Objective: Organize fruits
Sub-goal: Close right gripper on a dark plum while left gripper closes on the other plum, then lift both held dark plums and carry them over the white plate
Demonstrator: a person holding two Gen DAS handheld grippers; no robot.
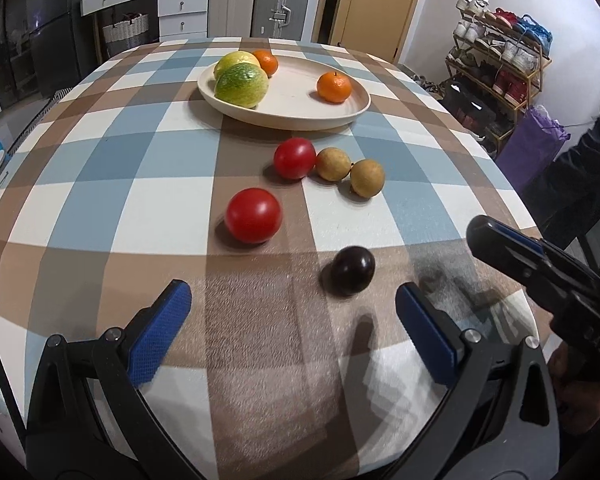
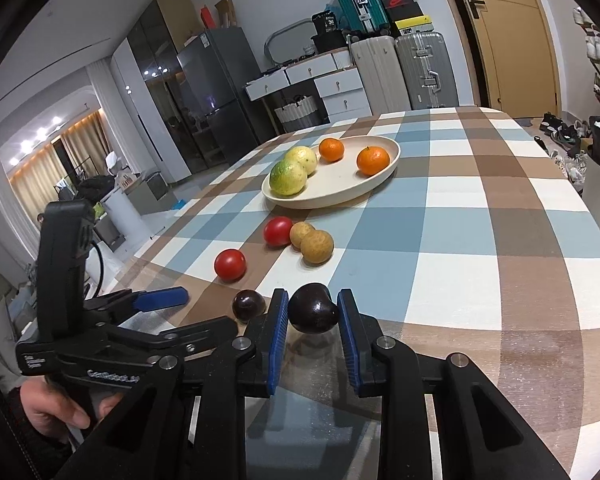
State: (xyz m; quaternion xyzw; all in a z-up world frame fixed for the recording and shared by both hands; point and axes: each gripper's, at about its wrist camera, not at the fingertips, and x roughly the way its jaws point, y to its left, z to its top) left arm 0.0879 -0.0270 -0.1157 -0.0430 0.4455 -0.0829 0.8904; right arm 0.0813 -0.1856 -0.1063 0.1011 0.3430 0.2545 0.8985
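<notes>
Suitcases point(image 2: 400, 72) behind checked tablecloth point(image 2: 480, 200); shoe rack point(image 1: 496, 76) beside yellow door point(image 2: 512, 32).

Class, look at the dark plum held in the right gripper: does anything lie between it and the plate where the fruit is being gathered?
Yes. The dark plum, held in the right gripper, must pass a cluster in front of the plate: two tomatoes and two brown fruits. Carried above them, nothing visible blocks it.

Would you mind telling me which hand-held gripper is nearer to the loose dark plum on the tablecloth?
Left. The left hand-held gripper is open right behind the loose dark plum, which sits just past its fingertips. The right hand-held gripper is off to the side, shut on another dark plum.
</notes>
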